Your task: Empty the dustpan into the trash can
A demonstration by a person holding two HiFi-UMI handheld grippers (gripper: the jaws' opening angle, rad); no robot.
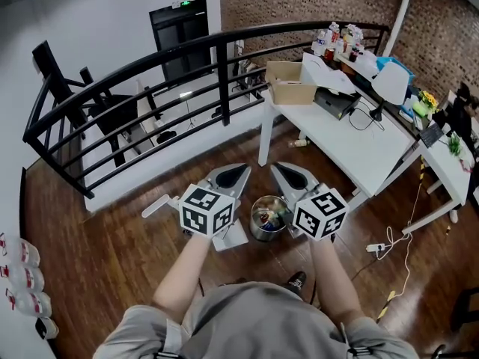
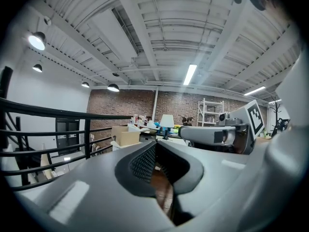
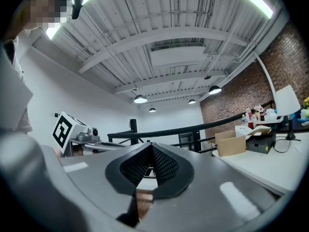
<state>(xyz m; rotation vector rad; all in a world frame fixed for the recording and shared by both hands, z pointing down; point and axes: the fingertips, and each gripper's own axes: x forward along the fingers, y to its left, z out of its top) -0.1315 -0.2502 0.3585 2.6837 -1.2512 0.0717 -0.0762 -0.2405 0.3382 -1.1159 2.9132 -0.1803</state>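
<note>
The left gripper and the right gripper are held side by side in front of the person, both pointing about level, away from the body. On each one the jaws are fully closed, tip against tip, and nothing is between them; through the small gap behind the pads only the wooden floor shows. The metal trash can stands on the floor below, between the two grippers, with mixed rubbish inside. A pale flat thing, which seems to be the dustpan, lies on the floor just left of the can, partly hidden under the left gripper and apart from both jaws. A white bench stands further to the right.
</note>
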